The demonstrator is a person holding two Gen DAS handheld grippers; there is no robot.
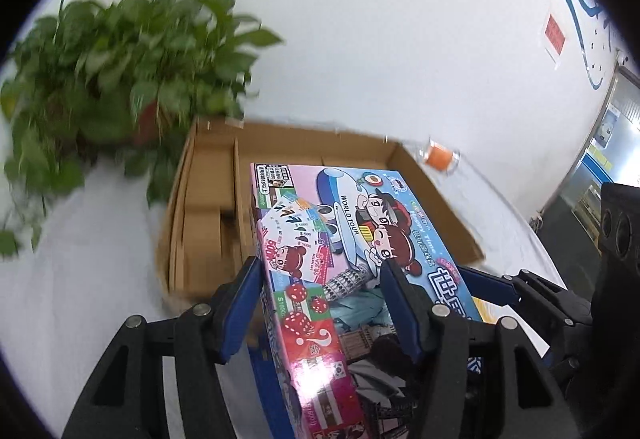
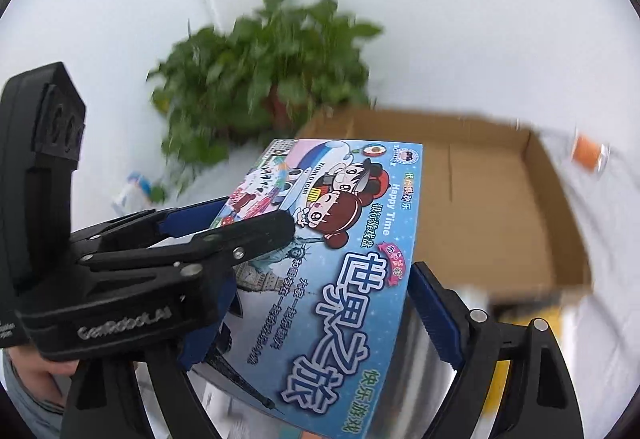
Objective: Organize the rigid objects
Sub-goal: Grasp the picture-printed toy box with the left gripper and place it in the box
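A flat, colourful board game box [image 1: 332, 239] with cartoon children and an aeroplane is held above an open cardboard box [image 1: 208, 199]. My left gripper [image 1: 320, 267] is shut on the game box's left edge. In the right wrist view the game box [image 2: 340, 239] fills the centre, and my right gripper [image 2: 320, 303] is closed around its near end; its left finger is hidden behind the left gripper [image 2: 256, 227]. The cardboard box [image 2: 500, 199] lies beyond, open and tilted.
A leafy potted plant [image 1: 120, 71] stands behind the cardboard box on the white table; it also shows in the right wrist view [image 2: 264, 79]. A small orange-lidded jar [image 1: 438, 157] sits at the back right. A yellow item [image 2: 528, 315] lies near the cardboard box's front edge.
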